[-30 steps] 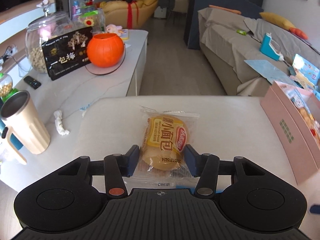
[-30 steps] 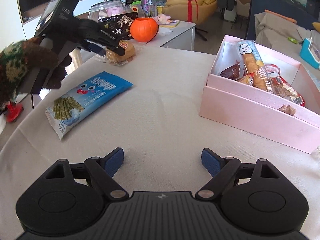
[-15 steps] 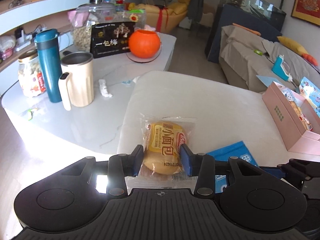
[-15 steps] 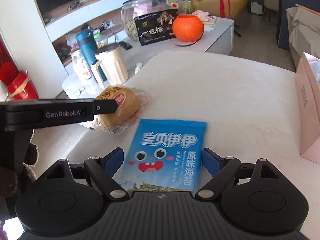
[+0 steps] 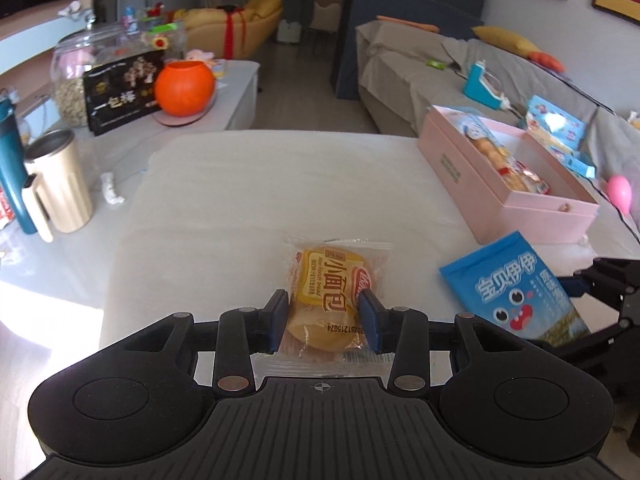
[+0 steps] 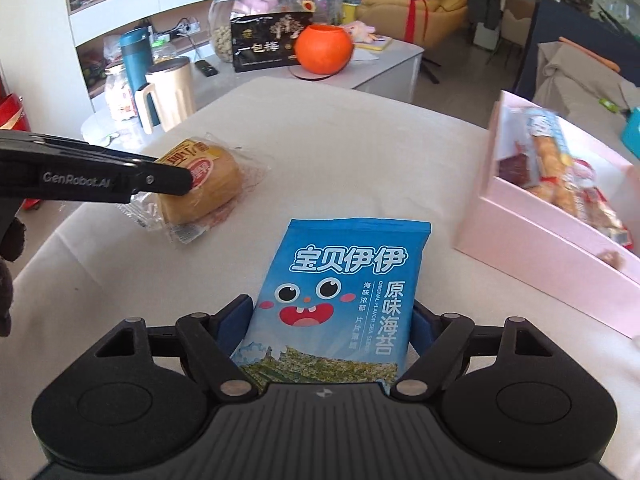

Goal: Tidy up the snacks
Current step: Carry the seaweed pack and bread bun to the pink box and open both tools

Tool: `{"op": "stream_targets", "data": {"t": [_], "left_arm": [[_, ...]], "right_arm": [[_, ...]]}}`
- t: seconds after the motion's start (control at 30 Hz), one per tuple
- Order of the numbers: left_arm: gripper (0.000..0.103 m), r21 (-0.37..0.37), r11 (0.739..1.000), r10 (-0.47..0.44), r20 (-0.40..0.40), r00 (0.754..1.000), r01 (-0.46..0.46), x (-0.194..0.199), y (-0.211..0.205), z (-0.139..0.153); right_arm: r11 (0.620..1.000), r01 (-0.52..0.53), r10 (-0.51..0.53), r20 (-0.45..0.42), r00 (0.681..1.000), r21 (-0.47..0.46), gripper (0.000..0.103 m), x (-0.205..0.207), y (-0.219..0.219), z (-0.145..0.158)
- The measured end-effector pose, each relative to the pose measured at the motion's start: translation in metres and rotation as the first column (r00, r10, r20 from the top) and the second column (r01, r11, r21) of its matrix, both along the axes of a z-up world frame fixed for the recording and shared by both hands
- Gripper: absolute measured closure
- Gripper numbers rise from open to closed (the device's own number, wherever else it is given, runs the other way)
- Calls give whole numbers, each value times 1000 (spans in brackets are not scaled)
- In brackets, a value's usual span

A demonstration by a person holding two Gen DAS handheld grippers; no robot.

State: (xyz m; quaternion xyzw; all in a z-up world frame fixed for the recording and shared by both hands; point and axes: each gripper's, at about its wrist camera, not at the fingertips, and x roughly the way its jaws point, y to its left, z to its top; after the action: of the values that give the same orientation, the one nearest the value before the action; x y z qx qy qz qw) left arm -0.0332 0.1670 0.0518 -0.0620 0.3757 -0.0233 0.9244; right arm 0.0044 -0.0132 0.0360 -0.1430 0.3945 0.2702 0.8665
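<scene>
My left gripper is shut on a wrapped yellow bread bun and holds it above the white table; the bun also shows in the right wrist view. My right gripper is shut on a blue seaweed snack bag, lifted off the table; the bag also shows in the left wrist view. An open pink box with several snacks inside stands at the right; it also shows in the right wrist view.
A side counter on the left carries a beige mug, a teal bottle, a glass jar, a black snack box and an orange pumpkin bowl. A grey sofa is behind the table.
The right gripper has closed on the blue seaweed bag and lifted it. The left gripper has carried the bun to the right, toward the pink box.
</scene>
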Motion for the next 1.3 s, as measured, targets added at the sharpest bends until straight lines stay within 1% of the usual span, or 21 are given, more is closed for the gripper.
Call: {"op": "stream_targets", "data": {"t": [0.07, 0.13, 0.2, 0.27, 0.4, 0.53, 0.6, 0.67, 0.73, 0.87, 0.97, 1.07, 1.2, 1.3], "left_arm": [[59, 4, 999, -47, -11, 999, 47, 1, -17, -1], [57, 15, 997, -69, -16, 998, 69, 4, -29, -3], [52, 33, 997, -69, -25, 997, 70, 10, -36, -6], [46, 35, 997, -60, -39, 997, 62, 16, -38, -10], [45, 30, 998, -46, -47, 998, 48, 31, -38, -11], [44, 23, 999, -43, -51, 998, 45, 42, -39, -12], [43, 15, 999, -40, -50, 998, 41, 47, -40, -14], [40, 3, 999, -35, -59, 998, 35, 54, -41, -17], [37, -10, 999, -35, -70, 997, 35, 62, -42, -22], [38, 14, 999, -45, -74, 996, 46, 70, -45, -23], [40, 12, 998, -66, -78, 995, 67, 66, -46, -23], [41, 29, 994, -105, -81, 991, 108, 50, -53, -21], [41, 33, 988, -147, -86, 985, 150, 23, -61, -22], [40, 28, 985, -168, -89, 982, 171, 8, -63, -22]], "right_arm": [[999, 44, -44, 11, 999, -6, 23, 2, -23, 0], [996, 86, -86, -11, 996, 7, 21, 7, -42, -3], [992, 124, -123, -41, 992, 35, 20, 10, -57, -7], [987, 143, -139, -57, 989, 71, 19, 10, -65, -11], [986, 150, -151, 1, 989, 67, 15, 0, -62, -18], [981, 172, -175, 28, 984, 93, 12, -5, -61, -22], [980, 173, -177, 30, 984, 97, 11, -4, -60, -22], [980, 175, -178, 30, 984, 94, 10, -4, -59, -22], [980, 173, -177, 26, 984, 97, 7, -3, -59, -22], [977, 188, -192, 33, 981, 98, 5, -6, -56, -24], [977, 188, -192, 31, 981, 99, 5, -6, -57, -24], [978, 180, -184, 28, 983, 104, 4, -6, -58, -24], [987, 133, -135, 13, 991, 92, 0, -4, -58, -24], [990, 110, -111, 0, 994, 83, 0, 1, -58, -22]]}}
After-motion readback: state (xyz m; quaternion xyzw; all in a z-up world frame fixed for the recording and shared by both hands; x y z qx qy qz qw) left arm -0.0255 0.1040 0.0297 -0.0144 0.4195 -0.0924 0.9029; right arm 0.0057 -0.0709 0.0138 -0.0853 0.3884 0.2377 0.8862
